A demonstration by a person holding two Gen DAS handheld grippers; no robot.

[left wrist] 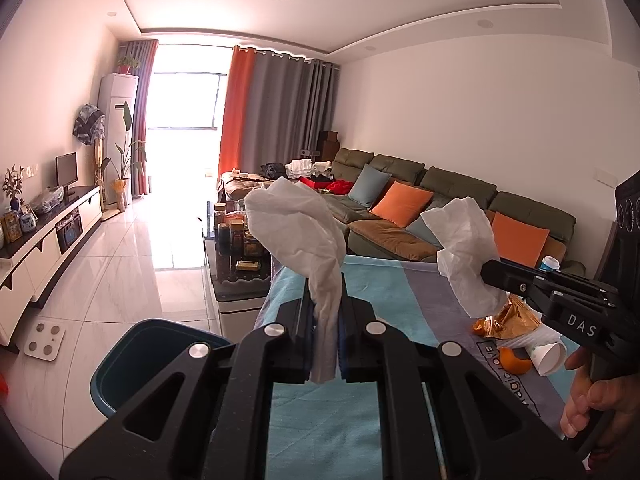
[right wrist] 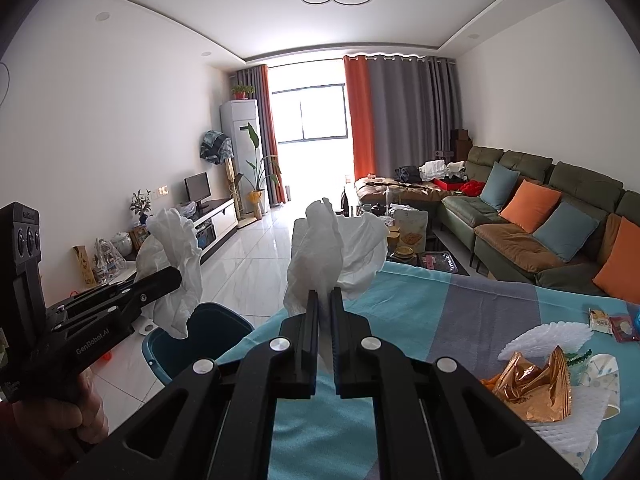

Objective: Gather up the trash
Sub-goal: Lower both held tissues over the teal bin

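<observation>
— While both hands hang over the near left corner of the worktop (right wrist: 460, 304), what is the biggest thing by them?

— The worktop itself, under a cloth striped turquoise and grey. Off its left edge, down on the tiled floor, stands a dark teal bin (right wrist: 200, 340); what can be seen of its inside looks bare, though its bottom is hidden.

— And the grippers?

— The left gripper (left wrist: 325, 320) has its jaws closed on a crumpled white tissue (left wrist: 304, 232). A strip of it runs down between the pads and the rest billows up above the tips. From the right wrist view, this bundle hangs just above the bin's far rim.

— The right one?

— The right gripper (right wrist: 325, 312) is the same: jaws clamped on a second white tissue (right wrist: 340, 252), pinched low, the bulk fanning out above and to the right. It is over the worktop's left edge, beside the bin rather than above it.

— What trash is left lying?

— To the right on the cloth, a crinkled gold foil wrapper (right wrist: 532, 384) lies on white foam netting (right wrist: 552, 336). A tipped white paper cup (left wrist: 550, 354) is just beside it, with orange peel (left wrist: 516, 360) near. Farther right lie two small snack packets (right wrist: 612, 324).
</observation>
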